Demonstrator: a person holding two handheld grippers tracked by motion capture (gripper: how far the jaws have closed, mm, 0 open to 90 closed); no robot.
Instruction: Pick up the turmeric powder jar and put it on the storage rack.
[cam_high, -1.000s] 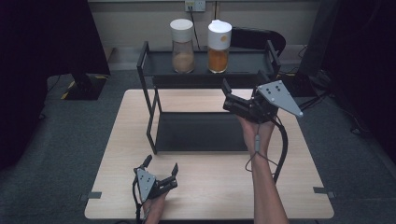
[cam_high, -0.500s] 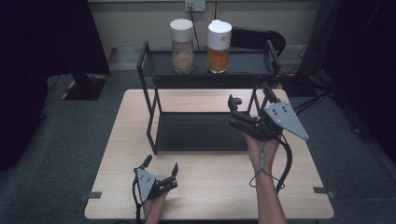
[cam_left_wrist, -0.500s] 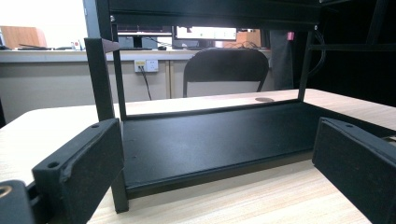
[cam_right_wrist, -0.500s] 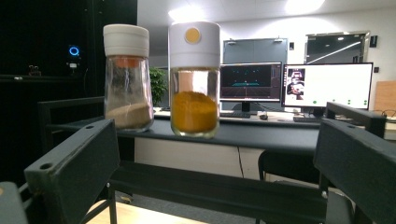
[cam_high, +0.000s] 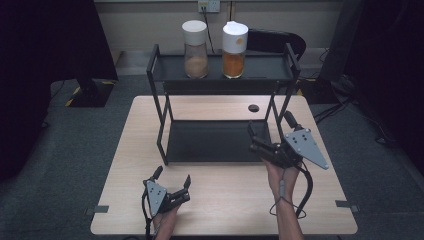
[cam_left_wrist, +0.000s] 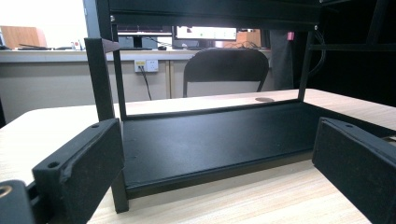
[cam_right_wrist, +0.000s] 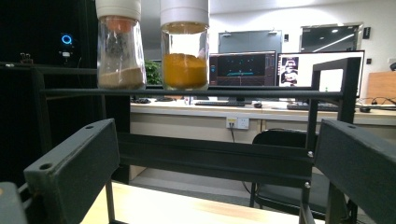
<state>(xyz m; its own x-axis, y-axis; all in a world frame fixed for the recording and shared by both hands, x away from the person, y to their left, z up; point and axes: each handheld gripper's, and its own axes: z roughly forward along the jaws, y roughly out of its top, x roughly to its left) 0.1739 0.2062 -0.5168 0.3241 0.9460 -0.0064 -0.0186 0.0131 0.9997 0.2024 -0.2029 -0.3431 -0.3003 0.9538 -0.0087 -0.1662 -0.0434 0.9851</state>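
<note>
High view: black two-tier metal rack (cam_high: 220, 142) on the pale wooden surface (cam_high: 225, 200); on its top shelf, side by side and just apart, a clear glass jar of brown powder with a white lid (cam_high: 195, 49) and a clear glass jar of orange powder with a white lid (cam_high: 234, 49). Left tongs (cam_high: 172, 181) low near the front edge, spread apart, holding nothing. Right tongs (cam_high: 256, 137) raised at the rack's front right corner, also parted and empty, pointed toward the back.

Left gripper view: both black pads wide apart, framing the bare lower tray (cam_left_wrist: 210, 140) of the rack (nothing on it), a dark chair (cam_left_wrist: 226, 70) beyond.

Right gripper view: pads wide apart, looking up at the top shelf rail (cam_right_wrist: 187, 92); brown jar (cam_right_wrist: 119, 51) and orange jar (cam_right_wrist: 185, 51) standing upright above it.

Likely risks from here: jars close together, so an approach to one could nudge the other; a clip against the rail or the right post could rock the rack; a grip too high on a lid could tip a jar off the shelf.
</note>
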